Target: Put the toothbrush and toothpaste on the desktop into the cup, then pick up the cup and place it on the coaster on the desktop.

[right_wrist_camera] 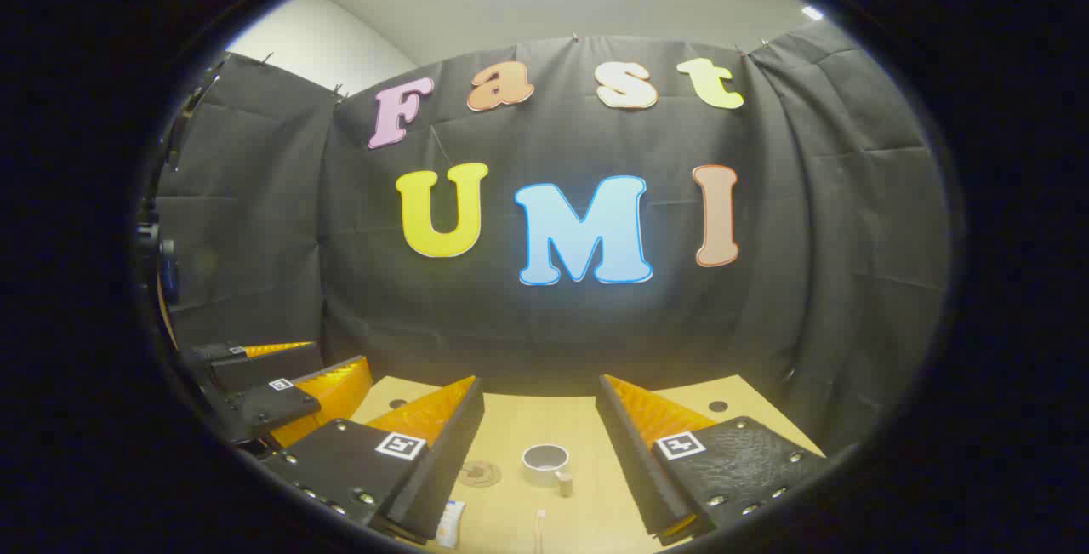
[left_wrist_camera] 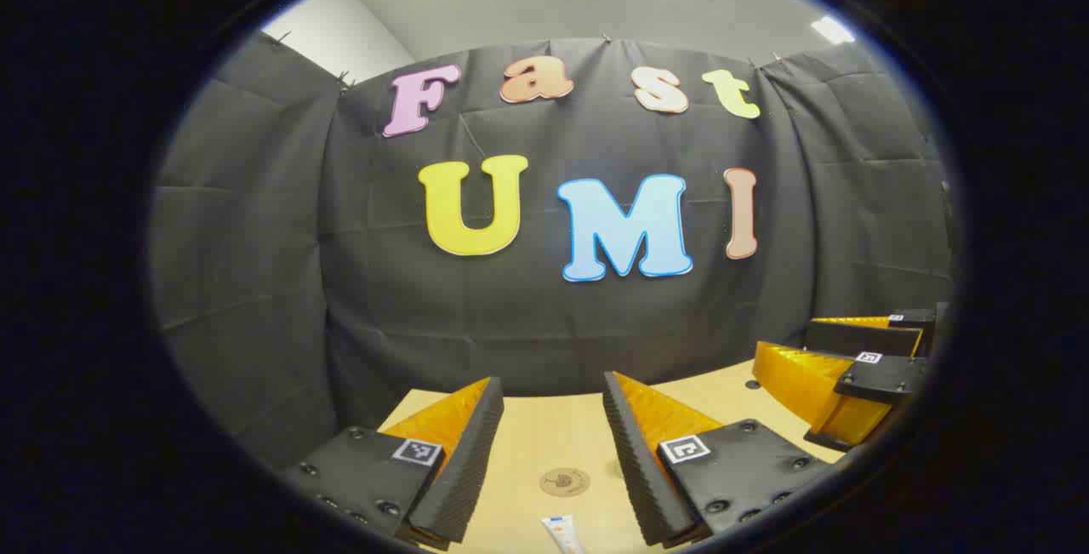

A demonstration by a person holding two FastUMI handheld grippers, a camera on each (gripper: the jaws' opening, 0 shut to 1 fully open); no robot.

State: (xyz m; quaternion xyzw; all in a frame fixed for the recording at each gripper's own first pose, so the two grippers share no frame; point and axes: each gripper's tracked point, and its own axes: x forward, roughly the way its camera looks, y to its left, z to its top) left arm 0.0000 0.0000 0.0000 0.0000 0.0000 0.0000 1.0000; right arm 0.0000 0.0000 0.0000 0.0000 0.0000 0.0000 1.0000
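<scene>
Two sets of tongs are hanging above the pale wooden surface, and you are holding both spread wide, gripping nothing. In the left gripper view, your left tongs are framing a round coaster, which is lying flat on the wood just ahead of them. At six o'clock from the coaster, the toothpaste tube is lying at the bottom edge, only its near end showing. Your right tongs are floating at three o'clock, off to the side, their orange fingers parted too.

In the right gripper view, your right tongs are framing the cup, which is standing upright with its open mouth up and a small handle toward you. The coaster is sitting at nine o'clock from the cup, near but apart. The toothbrush is lying at six o'clock from the cup, and the toothpaste at about seven o'clock, partly behind a finger. Your left tongs are showing at nine o'clock.
</scene>
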